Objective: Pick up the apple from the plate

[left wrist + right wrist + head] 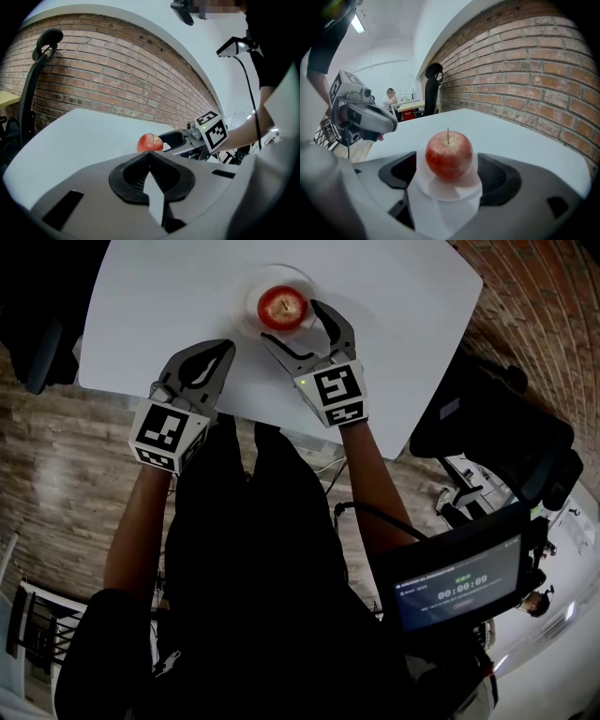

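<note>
Apple (449, 154), round and glossy, red flecked with yellow, its thin stem upright, sits on a small smooth white plate (450, 190) between the jaws of the right gripper, towards their tips.

On the left, the left gripper (228, 345) hangs low over the matte white bench (150, 306). Its grey moulded fingers curve into a loop lined with ribbed black pads, and the tips meet: it is clenched on nothing. The apple lies ahead of this gripper and off to its right, apart from it. The gripper tilts slightly down, with the marker cube at its rear and a bare forearm behind.

The right gripper (289, 321) reaches further forward than the left and slants down at the plate. Its jaws are spread wide, one on each side of the plate. It is released, with both black pads clear of the apple's skin. Past its right jaw runs a rough red brick wall (525, 70).
</note>
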The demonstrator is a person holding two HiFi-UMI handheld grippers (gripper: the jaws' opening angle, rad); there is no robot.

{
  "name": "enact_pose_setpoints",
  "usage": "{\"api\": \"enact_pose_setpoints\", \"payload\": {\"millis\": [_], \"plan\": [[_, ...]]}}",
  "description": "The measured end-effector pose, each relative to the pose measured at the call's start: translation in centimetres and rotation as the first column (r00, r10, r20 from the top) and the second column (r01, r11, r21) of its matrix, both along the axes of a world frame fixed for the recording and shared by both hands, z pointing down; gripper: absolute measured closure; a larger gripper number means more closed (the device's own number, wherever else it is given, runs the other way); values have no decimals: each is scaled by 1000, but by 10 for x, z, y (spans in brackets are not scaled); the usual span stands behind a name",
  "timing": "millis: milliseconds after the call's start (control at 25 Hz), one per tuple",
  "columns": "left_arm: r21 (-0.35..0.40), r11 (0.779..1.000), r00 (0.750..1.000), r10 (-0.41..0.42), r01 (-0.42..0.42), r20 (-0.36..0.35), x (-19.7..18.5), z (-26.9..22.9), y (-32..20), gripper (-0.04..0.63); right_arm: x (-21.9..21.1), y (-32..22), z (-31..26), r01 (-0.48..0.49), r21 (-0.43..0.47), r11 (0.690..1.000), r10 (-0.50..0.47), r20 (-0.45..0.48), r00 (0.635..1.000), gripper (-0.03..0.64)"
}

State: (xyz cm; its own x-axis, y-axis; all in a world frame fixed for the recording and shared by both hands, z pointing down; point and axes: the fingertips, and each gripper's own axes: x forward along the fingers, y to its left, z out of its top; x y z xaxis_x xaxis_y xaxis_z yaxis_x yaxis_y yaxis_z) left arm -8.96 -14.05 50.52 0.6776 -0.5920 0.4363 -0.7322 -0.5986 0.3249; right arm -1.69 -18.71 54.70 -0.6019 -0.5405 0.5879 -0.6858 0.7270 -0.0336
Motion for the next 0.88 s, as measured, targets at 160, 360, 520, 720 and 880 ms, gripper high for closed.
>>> {"api": "enact_pose_setpoints", "payload": {"millis": [160, 360, 520, 720, 880], "plan": [[0, 1000, 1000, -9, 9, 8, -5, 2, -2, 591, -2, -3, 0, 1, 6, 1000, -1, -9, 1000, 230], [0, 1000, 1000, -9, 9, 12, -8, 0, -2, 591, -6, -7, -2, 5, 14, 1000, -5, -9, 1000, 230], [8, 1000, 1000, -16, 16, 14, -10, -3, -4, 591, -10, -9, -4, 11, 18, 1000, -11, -3, 1000, 218], [-6, 1000, 1000, -21, 21, 13, -12, -4, 2, 591, -16, -8, -7, 31, 28, 999, -30, -7, 1000, 209], [1, 1000, 999, -27, 27, 26, -17, -4, 4, 591, -15, -12, -7, 22, 37, 999, -21, -15, 1000, 209]]}}
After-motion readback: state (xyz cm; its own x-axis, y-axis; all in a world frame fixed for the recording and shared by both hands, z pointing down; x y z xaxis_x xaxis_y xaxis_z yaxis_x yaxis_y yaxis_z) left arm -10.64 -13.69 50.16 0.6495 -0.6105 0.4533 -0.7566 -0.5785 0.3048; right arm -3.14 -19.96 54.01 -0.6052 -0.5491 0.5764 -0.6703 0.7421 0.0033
